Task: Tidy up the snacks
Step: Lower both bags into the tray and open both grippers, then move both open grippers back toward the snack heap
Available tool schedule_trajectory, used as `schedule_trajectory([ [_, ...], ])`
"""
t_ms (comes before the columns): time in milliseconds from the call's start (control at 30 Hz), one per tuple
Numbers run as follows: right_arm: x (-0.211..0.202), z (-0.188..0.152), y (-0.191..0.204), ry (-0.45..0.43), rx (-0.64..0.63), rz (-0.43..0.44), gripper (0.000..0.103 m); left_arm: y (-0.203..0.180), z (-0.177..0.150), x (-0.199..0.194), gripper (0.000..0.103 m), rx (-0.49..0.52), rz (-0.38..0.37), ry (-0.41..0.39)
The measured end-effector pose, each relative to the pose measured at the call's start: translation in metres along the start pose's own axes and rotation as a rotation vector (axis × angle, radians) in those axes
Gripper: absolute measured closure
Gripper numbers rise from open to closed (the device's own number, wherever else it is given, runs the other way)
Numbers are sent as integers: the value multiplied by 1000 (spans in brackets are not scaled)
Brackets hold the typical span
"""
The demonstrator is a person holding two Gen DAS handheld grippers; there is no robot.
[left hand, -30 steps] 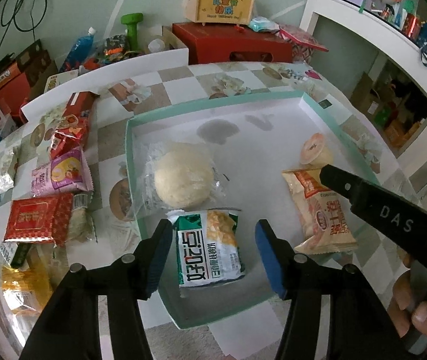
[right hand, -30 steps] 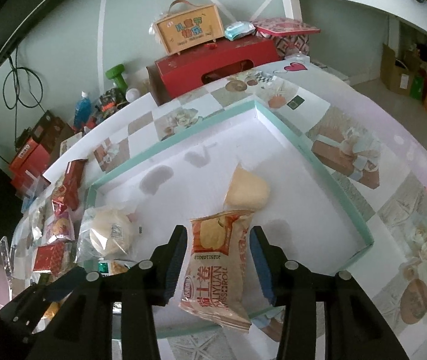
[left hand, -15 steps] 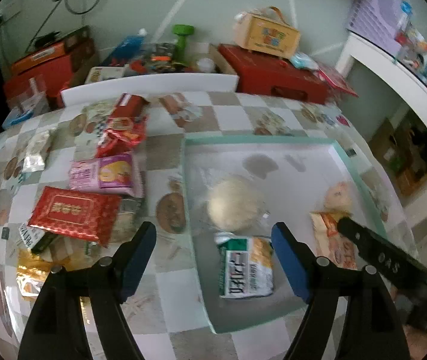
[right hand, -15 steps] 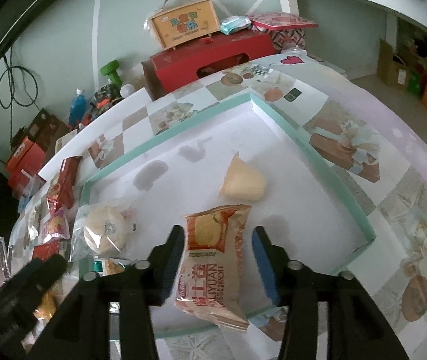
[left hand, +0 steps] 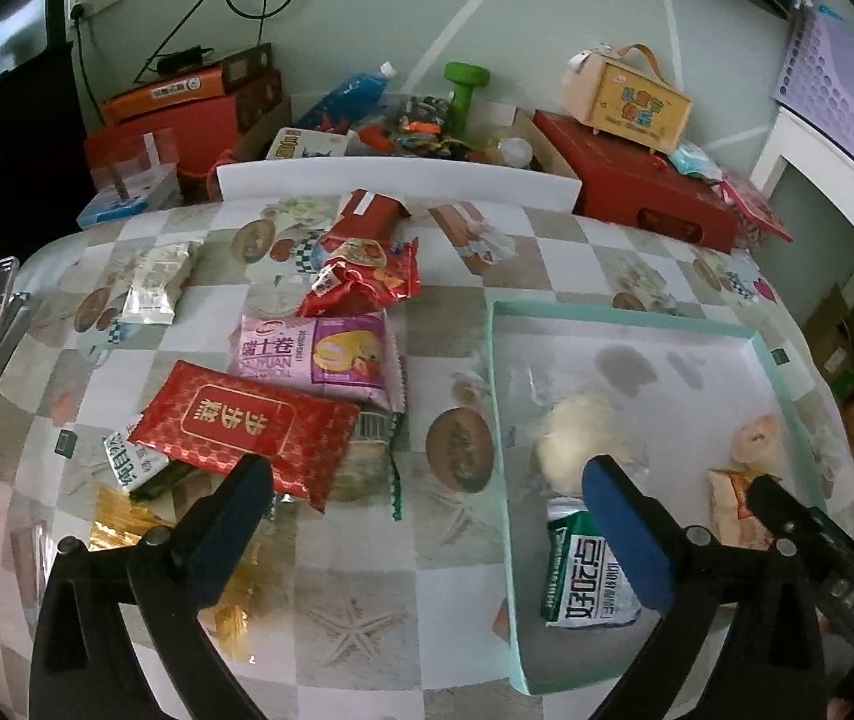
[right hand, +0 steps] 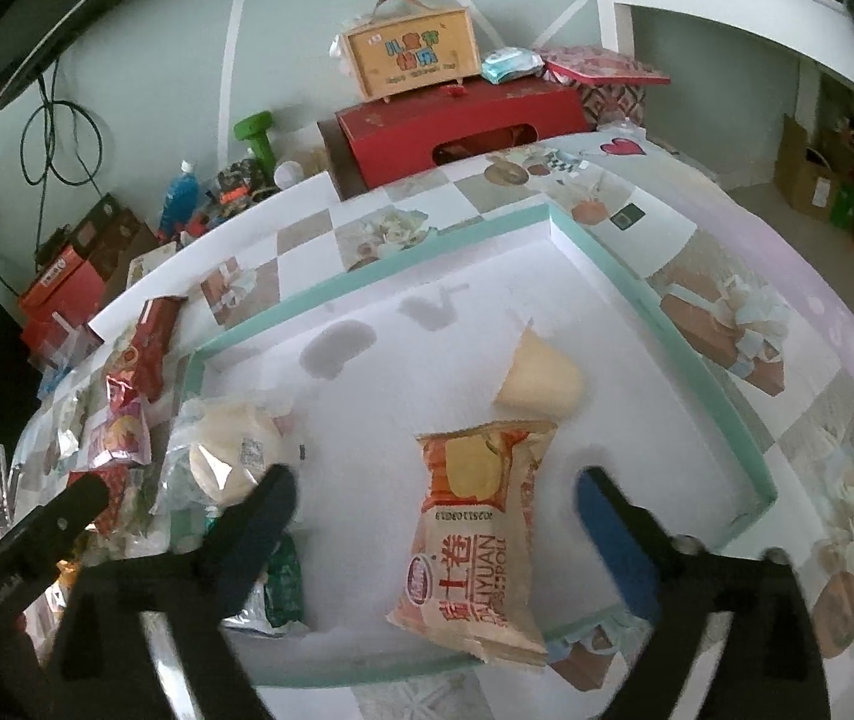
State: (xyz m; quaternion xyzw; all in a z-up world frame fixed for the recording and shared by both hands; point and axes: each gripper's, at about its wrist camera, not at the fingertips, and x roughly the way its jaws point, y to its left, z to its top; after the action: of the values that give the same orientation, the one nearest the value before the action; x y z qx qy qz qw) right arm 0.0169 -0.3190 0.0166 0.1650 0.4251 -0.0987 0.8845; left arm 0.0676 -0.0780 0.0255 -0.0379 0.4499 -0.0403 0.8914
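Note:
My left gripper (left hand: pixel 427 480) hangs over the bare table between the snack pile and the teal tray (left hand: pixel 494 360), its jaws opening with nothing between them. A green-white packet (left hand: pixel 583 576), a wrapped round bun (left hand: pixel 577 438) and a small cake (left hand: pixel 757 438) lie in the tray. In the right wrist view my right gripper (right hand: pixel 436 492) straddles the orange roll packet (right hand: pixel 475 540). Its jaws are opening and both pads stand clear of the packet, which lies flat on the tray floor. A red packet (left hand: pixel 246 426) and a pink packet (left hand: pixel 318 354) lie left of the tray.
More loose snacks lie on the table's left: crumpled red bags (left hand: pixel 366 276), a silver packet (left hand: pixel 156 282), a gold wrapper (left hand: pixel 126 522). A white board (left hand: pixel 396 177), a red box (left hand: pixel 637 198), a handled carton (left hand: pixel 631 96) and a green dumbbell (left hand: pixel 466 84) line the back.
My left gripper swung left from over the green-white packet to the table beside the tray, and its jaws widened. The right gripper's jaws spread off the orange packet, which stays in the tray.

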Motion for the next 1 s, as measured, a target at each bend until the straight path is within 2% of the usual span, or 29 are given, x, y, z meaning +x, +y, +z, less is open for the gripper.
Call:
schedule_trajectory([
  [267, -2, 2, -3, -20, 15, 1, 0, 1, -1, 1, 0, 3, 6, -11],
  [500, -4, 5, 4, -22, -21, -41, 0, 6, 1, -3, 0, 13, -44, -13],
  [700, -9, 5, 15, -53, -28, -79, 0, 23, 2, -9, 0, 14, -11, -16],
  [867, -14, 3, 35, -88, -57, 19, 0, 49, 6, -19, 1, -41, 9, -42],
  [1000, -12, 1, 57, -91, -88, 66, 0, 73, 9, -30, 1, -61, 73, -77],
])
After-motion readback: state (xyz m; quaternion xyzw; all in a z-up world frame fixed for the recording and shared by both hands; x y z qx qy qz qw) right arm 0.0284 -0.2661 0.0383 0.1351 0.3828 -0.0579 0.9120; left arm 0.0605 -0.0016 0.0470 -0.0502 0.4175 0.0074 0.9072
